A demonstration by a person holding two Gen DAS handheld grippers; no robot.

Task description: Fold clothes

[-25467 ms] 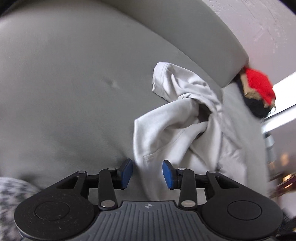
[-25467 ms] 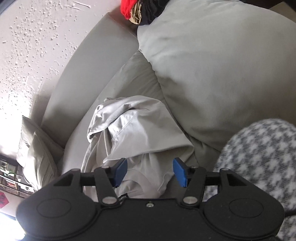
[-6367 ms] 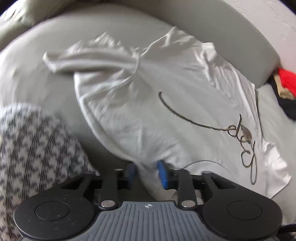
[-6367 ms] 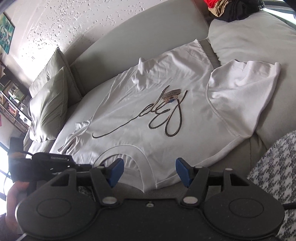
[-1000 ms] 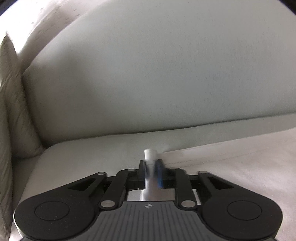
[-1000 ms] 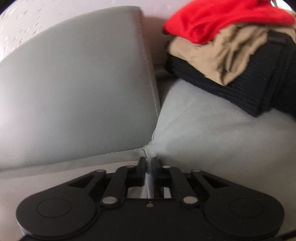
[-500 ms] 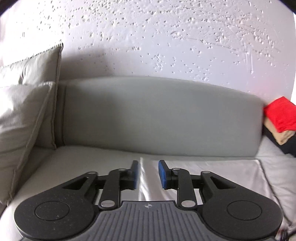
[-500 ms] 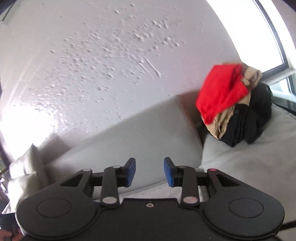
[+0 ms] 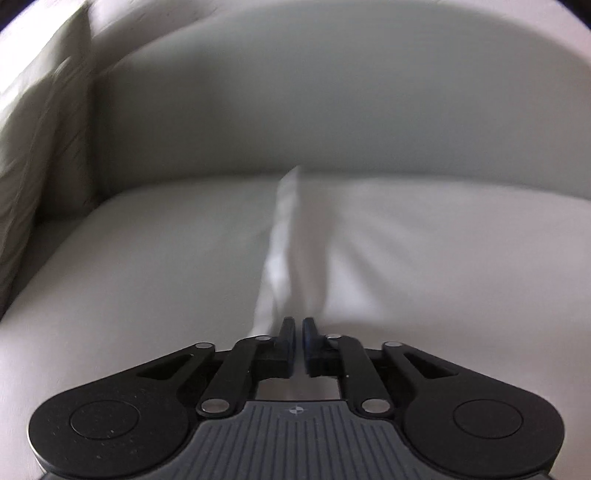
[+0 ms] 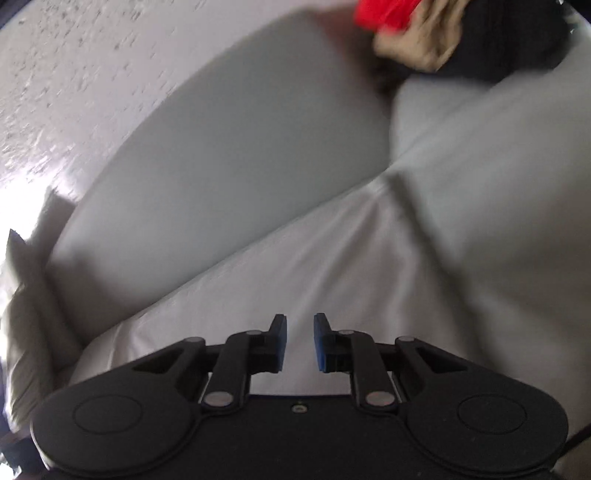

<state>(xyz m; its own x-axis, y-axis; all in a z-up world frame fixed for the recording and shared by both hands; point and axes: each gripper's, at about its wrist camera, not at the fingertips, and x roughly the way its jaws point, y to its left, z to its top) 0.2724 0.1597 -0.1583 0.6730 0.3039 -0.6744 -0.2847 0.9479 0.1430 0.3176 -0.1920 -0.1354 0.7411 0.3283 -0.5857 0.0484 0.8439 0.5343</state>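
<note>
The left hand-held gripper (image 9: 298,334) pinches a raised ridge of the white shirt (image 9: 424,251), which lies spread on the sofa seat (image 9: 147,258). The right hand-held gripper (image 10: 300,341) hangs slightly spread above the shirt. Beyond, a clothes pile (image 10: 461,33) sits in the sofa's corner.

A pale grey upholstered sofa (image 9: 332,110) filled both views, its smooth curved backrest rising behind a light seat cushion (image 9: 129,258). Beige fabric throw pillows (image 9: 40,129) leaned at the sofa's left end. Behind the backrest stood a white wall with a rough, speckled plaster texture (image 10: 74,74), brightly lit from the left. Both pictures were blurred.
</note>
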